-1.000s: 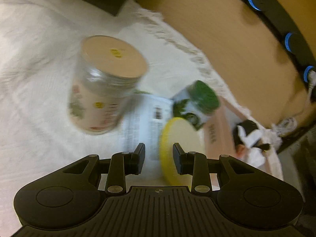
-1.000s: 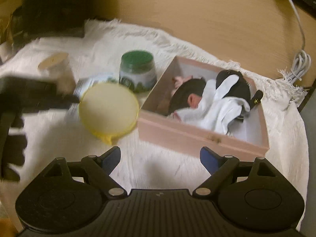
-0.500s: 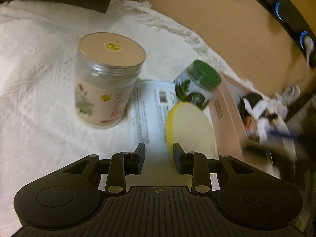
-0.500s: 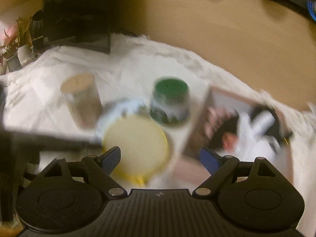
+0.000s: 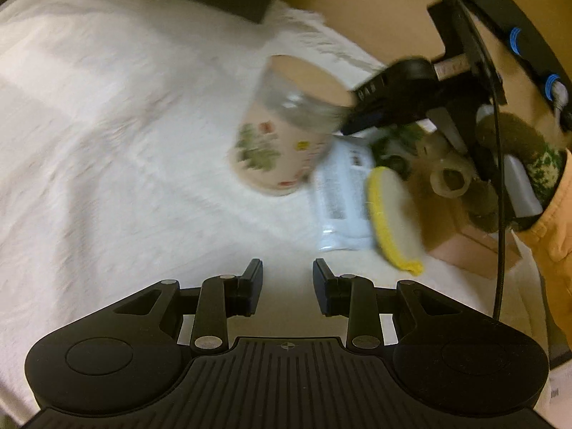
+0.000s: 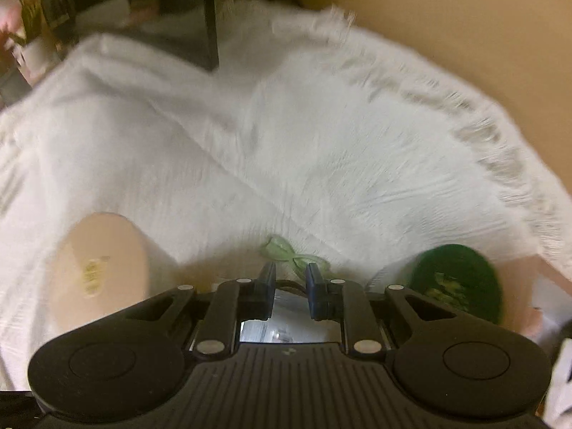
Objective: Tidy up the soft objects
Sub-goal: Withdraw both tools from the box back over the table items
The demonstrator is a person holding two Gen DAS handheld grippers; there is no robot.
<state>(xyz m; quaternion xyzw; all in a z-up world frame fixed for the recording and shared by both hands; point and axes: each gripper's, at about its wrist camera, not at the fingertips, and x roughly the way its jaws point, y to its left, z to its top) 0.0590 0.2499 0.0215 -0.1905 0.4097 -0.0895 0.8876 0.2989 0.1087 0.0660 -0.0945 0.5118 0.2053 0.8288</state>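
Jaws of the right gripper are narrowed just short of a green soft thing lying crosswise ahead. The left gripper is held open, empty, farther off.

A white woven cloth with a fringed edge covered most of the desk ahead of both tools. Beyond the fringe the bare desk surface showed tan and smooth, in warm, dim, yellowish light. Far ahead and to the right of the left tool a dark curved strip carried small blue rings. Ahead and to the left of the right tool a dark block stood at the cloth's far edge, with blurred clutter farther left. Both views were smeared by motion blur.
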